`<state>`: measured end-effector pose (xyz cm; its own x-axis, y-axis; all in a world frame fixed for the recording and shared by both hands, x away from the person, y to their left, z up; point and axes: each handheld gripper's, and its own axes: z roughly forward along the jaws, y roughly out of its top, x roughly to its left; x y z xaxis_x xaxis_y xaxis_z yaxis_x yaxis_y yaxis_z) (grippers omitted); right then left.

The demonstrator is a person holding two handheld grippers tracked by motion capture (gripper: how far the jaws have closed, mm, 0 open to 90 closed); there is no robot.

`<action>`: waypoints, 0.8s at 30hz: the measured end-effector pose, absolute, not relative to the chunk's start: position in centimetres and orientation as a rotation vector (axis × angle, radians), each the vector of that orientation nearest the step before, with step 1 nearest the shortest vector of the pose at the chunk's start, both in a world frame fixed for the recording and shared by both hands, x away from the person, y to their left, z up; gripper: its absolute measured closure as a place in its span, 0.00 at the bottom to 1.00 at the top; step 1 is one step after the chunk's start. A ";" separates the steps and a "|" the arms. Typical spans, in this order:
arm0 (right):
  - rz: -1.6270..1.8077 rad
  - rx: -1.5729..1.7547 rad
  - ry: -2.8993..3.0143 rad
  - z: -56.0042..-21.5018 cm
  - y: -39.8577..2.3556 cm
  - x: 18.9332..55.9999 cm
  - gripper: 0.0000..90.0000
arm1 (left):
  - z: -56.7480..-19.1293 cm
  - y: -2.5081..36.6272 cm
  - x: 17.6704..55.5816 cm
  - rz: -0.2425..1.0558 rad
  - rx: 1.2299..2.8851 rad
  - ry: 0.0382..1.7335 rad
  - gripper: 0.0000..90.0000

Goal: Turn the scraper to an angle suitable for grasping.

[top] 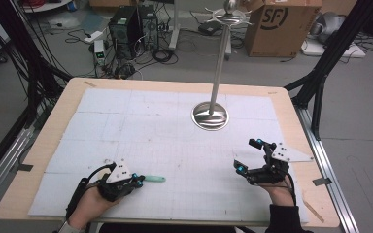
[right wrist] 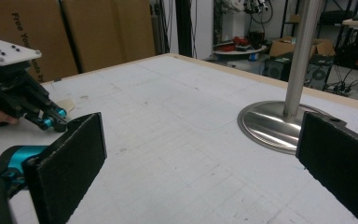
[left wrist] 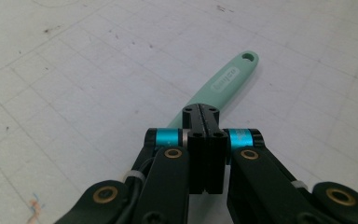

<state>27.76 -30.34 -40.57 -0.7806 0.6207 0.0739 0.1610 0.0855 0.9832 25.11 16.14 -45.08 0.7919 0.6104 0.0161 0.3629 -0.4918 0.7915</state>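
So far the work looks to be at its first part. The left hand-held gripper (top: pixel 138 180) sits low over the near left part of the worktop (top: pixel 48 127), and its jaws are pressed fully together. In the left gripper view the mint-green handle (left wrist: pixel 223 81) comes out from under the closed jaw tips and lies flat on the white gridded mat (top: pixel 141 126), with its hanging hole at the far end. I cannot tell whether the closed jaws pinch the near end of the handle or only rest on top of it, because the working end of this tool is hidden under the gripper. In the high view the handle (top: pixel 155 178) points toward the middle of the worktop, just beside the gripper. The right hand-held gripper (top: pixel 248 156) is at the near right side, well apart from the handle, with its jaws spread wide and nothing between its pads (right wrist: pixel 70 163). The metal stand (top: pixel 218 73) is upright on its round base toward the far side, and the hooks at its top carry nothing that I can see. My judgement is that the tool is reached and perhaps gripped, but not yet lifted; carrying it to the stand and hanging it by the hole probably remains to be done.
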 end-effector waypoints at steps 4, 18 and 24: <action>1.744 0.772 2.003 -40.5 -30.4 27.8 0.01 | -45.1 16.0 25.8 0.384 2.126 0.750 1.00; 1.742 0.777 2.003 -40.6 -30.5 27.8 0.01 | -45.0 15.3 28.6 0.437 2.094 0.878 1.00; 1.743 0.776 2.007 -40.6 -30.4 27.8 0.01 | -45.1 15.8 29.7 0.420 2.047 0.947 1.00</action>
<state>27.82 -30.39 -40.63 -0.7801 0.6210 0.0768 0.1631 0.0833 0.9831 29.69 15.77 -45.08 0.6612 0.7493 -0.0380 0.4751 -0.3791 0.7941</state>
